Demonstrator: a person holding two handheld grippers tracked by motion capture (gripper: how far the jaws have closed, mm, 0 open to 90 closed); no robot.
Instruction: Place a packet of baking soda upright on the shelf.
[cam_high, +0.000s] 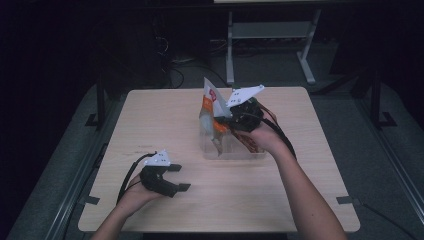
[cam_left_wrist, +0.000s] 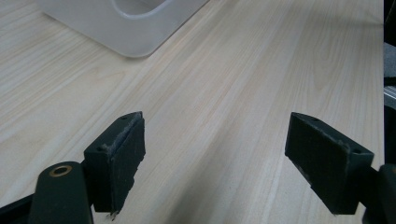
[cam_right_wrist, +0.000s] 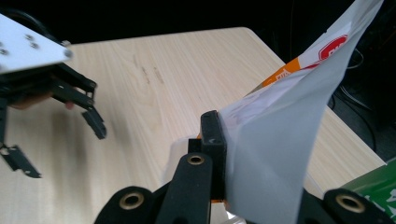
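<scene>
A white snack bag (cam_high: 210, 99) with orange and red print hangs upright over a clear plastic bin (cam_high: 233, 154) in the middle of the wooden table (cam_high: 150, 115). My right gripper (cam_high: 220, 120) is shut on the bag's side edge, and the right gripper view has the bag (cam_right_wrist: 280, 154) pinched against one black pad (cam_right_wrist: 213, 135), the other pad hidden behind it. My left gripper (cam_high: 180, 177) rests low on the table at the front left, open with nothing between its fingers. Its two pads (cam_left_wrist: 122, 158) stand wide apart over bare wood.
The bin's corner (cam_left_wrist: 116, 28) lies ahead of the left gripper. Another printed packet (cam_high: 248, 141) sits in the bin under the right hand, and a green packet (cam_right_wrist: 373, 186) lies below the right gripper. The left gripper (cam_right_wrist: 60, 149) is also seen from the right one. Dark floor surrounds the table.
</scene>
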